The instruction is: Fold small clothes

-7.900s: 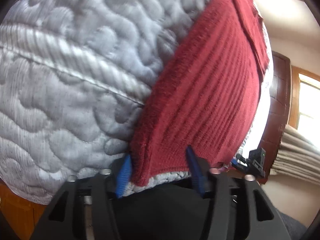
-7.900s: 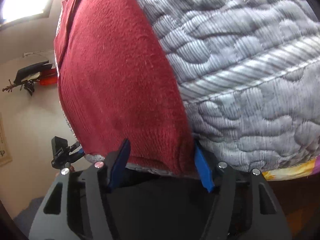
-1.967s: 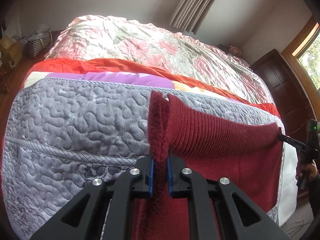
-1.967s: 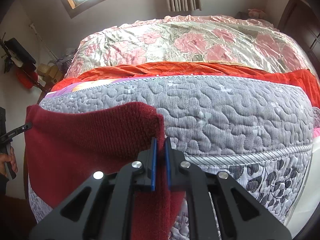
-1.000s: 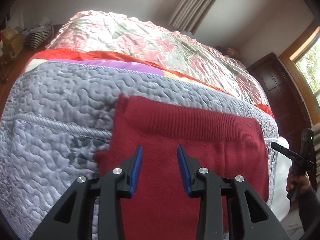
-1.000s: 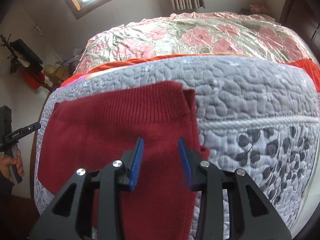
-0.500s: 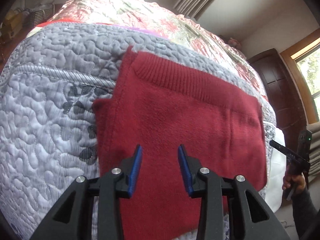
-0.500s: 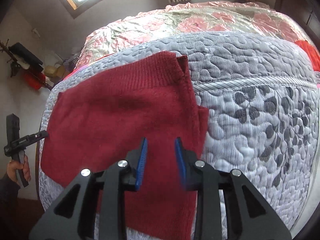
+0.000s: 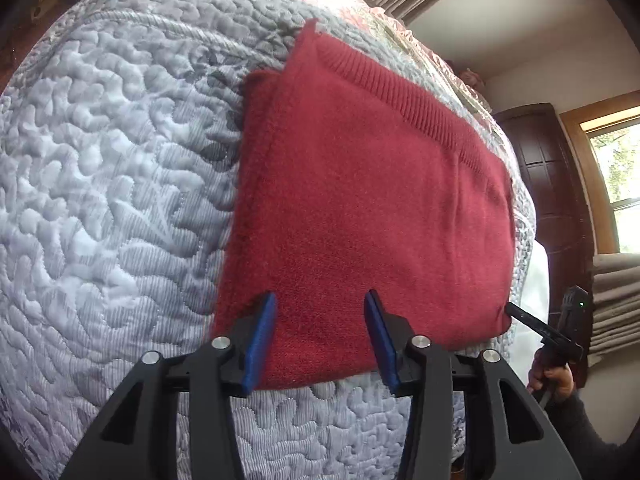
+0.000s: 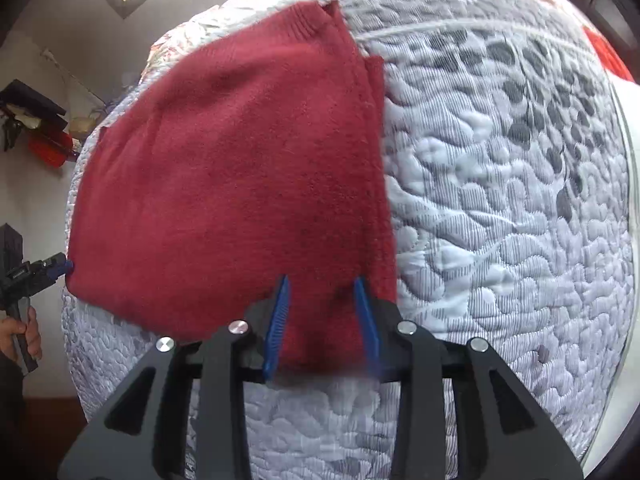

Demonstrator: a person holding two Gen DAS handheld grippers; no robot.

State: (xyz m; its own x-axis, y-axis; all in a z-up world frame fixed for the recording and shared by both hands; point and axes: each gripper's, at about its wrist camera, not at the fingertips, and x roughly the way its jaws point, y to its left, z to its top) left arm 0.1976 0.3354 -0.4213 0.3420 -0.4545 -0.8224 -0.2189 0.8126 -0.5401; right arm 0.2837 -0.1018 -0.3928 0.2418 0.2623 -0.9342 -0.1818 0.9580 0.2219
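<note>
The folded garment (image 9: 368,200) lies flat on the bed's quilt (image 9: 112,168), with the left gripper (image 9: 320,336) and the right gripper (image 10: 322,320) over its near corners.

One dark red knitted garment (image 9: 372,208) lies on one grey quilted bed (image 9: 100,168). Two claws show, left claw (image 9: 320,336) and right claw (image 10: 322,322).

Bare quilt (image 9: 100,184) lies free beside the red garment (image 9: 372,208)

a grey quilted bedspread (image 9: 100,168) covers the bed, near a dark wooden wardrobe (image 9: 560,184).
</note>
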